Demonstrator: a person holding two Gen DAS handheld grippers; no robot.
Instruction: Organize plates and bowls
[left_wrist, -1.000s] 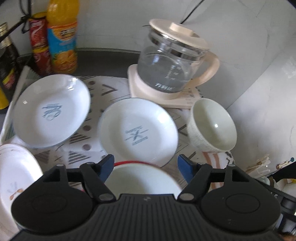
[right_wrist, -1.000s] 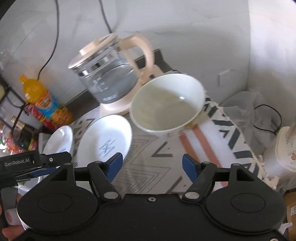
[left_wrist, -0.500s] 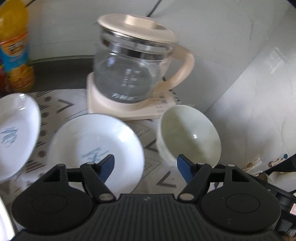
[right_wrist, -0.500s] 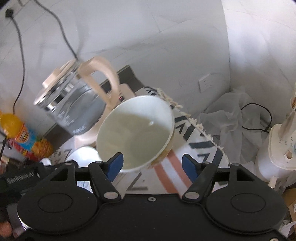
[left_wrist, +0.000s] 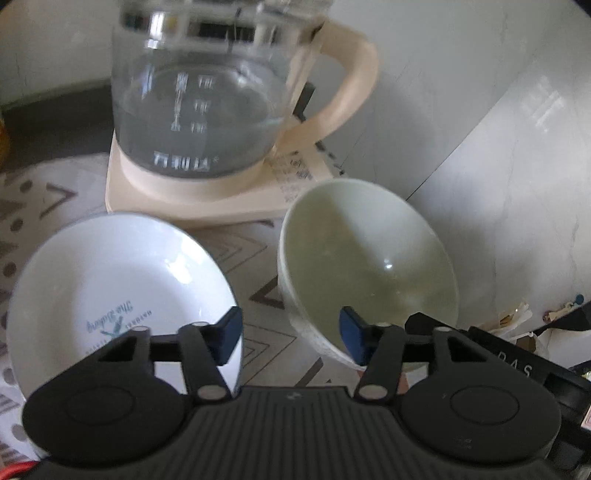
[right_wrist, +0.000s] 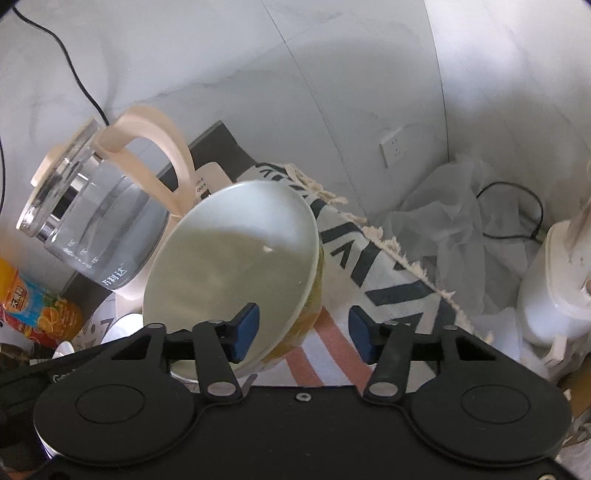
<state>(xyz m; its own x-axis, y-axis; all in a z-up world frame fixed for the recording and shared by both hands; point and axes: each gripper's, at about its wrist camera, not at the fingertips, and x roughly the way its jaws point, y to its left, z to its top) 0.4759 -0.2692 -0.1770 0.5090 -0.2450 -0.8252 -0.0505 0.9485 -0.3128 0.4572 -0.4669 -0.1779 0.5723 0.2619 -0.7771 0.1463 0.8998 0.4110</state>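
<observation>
Patterned cloth on tabletop w/ kettle (left_wrist: 207, 110): both my jaws closing astride the bowl (left_wrist: 369, 266) rim, nothing pinched yet; uneven bite could tip it.

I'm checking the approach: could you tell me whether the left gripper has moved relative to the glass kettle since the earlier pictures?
Yes. The left gripper has come closer to the glass kettle, which now fills the top of its view.

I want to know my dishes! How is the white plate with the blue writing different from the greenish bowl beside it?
The white plate is shallow and wide; the greenish bowl is deep with tall sides. The plate has blue writing printed inside; the bowl is plain inside. The plate looks bright white; the bowl looks pale green. Both are round, empty, and sit on the patterned cloth in front of the glass kettle.
</observation>
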